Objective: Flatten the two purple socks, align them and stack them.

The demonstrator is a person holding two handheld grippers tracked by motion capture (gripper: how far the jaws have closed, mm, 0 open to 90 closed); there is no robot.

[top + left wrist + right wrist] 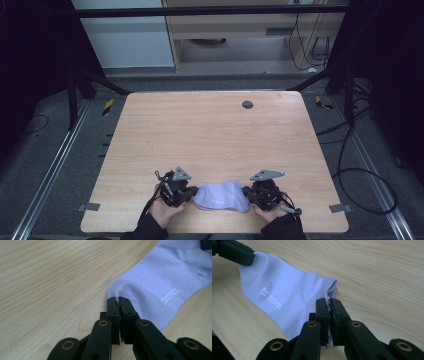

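Pale sock flat on wooden table near its 6 o'clock edge, stretched between left gripper at 9 o'clock and right gripper at 3 o'clock, each clamped on an end.

The high view looked forward and down from above the person's side, taking in the whole table and the floor around it. Each claw camera sat close behind its own jaws and looked along them, very near the wood. The left claw faced toward the right one, and the right claw faced back. All three views shared the pale sock between the claws.
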